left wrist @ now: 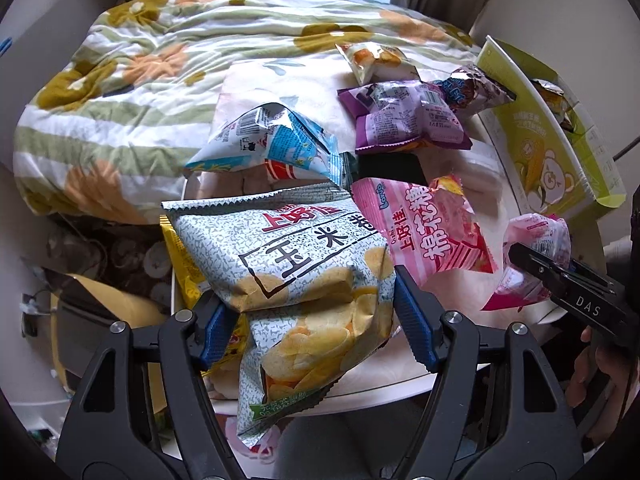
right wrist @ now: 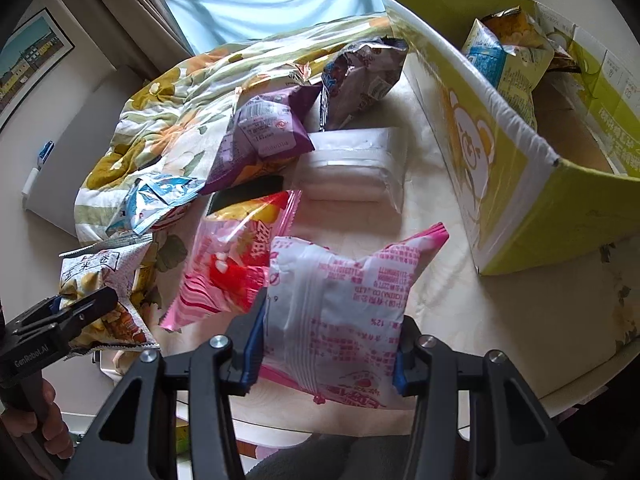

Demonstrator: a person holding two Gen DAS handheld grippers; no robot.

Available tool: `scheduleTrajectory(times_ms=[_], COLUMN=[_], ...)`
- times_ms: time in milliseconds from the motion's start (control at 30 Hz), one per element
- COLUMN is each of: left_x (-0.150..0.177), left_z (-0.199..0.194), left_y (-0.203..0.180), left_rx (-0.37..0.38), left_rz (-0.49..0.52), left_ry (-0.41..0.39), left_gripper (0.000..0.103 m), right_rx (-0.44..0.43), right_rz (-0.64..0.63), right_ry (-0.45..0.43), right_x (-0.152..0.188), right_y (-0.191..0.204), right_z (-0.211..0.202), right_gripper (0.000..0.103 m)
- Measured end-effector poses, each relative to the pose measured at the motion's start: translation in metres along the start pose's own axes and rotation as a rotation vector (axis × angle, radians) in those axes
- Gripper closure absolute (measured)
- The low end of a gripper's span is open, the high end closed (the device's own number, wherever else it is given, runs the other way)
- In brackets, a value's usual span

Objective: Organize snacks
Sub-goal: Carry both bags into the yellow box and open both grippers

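Where the white desk (right wrist: 500,320) carries the stock: green cardboard box with bear print (right wrist: 520,184), open, one snack packet inside; grey-speckled corn chip bag (left wrist: 312,264), clamped between the left gripper (left wrist: 316,320) pads at the desk's near edge; pink-and-white marshmallow packet (right wrist: 340,308), gripped by the right gripper (right wrist: 326,356) beside the box.

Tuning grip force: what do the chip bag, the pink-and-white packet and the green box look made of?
Chip bag: thin plastic film, matte print, creased where the left tongs pinch it.
Pink-and-white packet in the right tongs: glossy plastic film, puffy, crimped seal.
Green box: printed cardboard, probably corrugated; brown inside, thick pale cut edge.
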State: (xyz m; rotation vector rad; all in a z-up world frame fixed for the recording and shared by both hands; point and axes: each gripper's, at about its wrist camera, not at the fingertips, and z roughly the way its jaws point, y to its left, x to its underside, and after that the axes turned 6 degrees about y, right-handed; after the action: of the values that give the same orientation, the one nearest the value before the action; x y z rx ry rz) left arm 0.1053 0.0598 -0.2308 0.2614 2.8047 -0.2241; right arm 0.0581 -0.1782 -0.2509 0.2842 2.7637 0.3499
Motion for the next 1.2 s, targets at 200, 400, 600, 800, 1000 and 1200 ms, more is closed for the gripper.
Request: scheduleTrajectory(times_ms=[200,400,600,800,1000,1200], left_x=[0.003,-0.011,-0.044,-0.08,-0.115,-0.129], left_z=[-0.03,-0.067,-0.1,-0.117,-0.092,-0.034], left_y=[-0.002,-0.012,-0.049,-0.123,-0.223,-0.312], left_rx=[0.025,0.047,0.072,0.104,0.167,0.19], left_rz=[0.037,0.066,0.102,0.145,0.195,0.228], left_ry=[-0.051,-0.126,-0.225,-0.297,-0.259,-0.166], left_gripper=[0.034,0.034,0.034,0.034,0.034,0.034], right_rx=[0.005,-0.007,-0.014,0.021,0.065,0.074], right_rz=[-0.002,0.002,-0.001,-0.029,-0.059,-0.051], right_ry=[-0.063,-0.133,-0.229,-0.283,-0.263,-0.251], right_x=[0.004,-0.001,-0.027,-0.061,-0.095,-0.117], right_y=[0.011,0.02,0.004,-0.039,-0.097,-0.162], right_z=[-0.03,-0.07,-0.122,-0.164,-0.188,-0.197], right_gripper=[0.058,0.058,0.058,0.058,0.058,0.058])
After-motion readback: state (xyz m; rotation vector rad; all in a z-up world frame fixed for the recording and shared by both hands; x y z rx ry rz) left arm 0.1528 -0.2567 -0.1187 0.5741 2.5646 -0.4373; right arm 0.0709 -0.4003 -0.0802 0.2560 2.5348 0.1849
